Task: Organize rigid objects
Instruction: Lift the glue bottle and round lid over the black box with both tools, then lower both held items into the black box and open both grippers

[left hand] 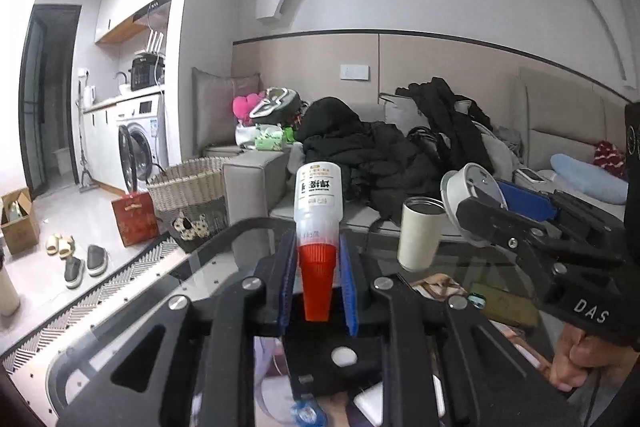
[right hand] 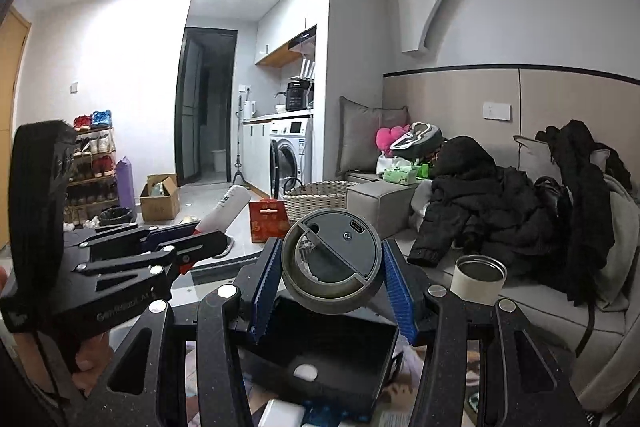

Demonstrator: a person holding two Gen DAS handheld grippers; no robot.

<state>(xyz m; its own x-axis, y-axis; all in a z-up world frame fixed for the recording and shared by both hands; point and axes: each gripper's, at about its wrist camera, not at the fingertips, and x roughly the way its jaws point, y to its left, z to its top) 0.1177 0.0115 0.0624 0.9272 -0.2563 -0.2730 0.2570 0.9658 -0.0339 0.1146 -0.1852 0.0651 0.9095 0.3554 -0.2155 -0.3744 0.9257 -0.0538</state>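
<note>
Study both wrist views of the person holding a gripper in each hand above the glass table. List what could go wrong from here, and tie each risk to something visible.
1. The left gripper holds the white bottle only by its tapered red cap; it could slip out onto the glass table.
2. The right gripper pinches the round grey lid at its rim; it might twist free.
3. The open cream tumbler stands near both grippers and could get knocked over.

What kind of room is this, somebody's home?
Very likely a small lived-in flat: a sofa piled with dark clothes, a washing machine under kitchen cabinets, and a shoe rack by the wall.
</note>
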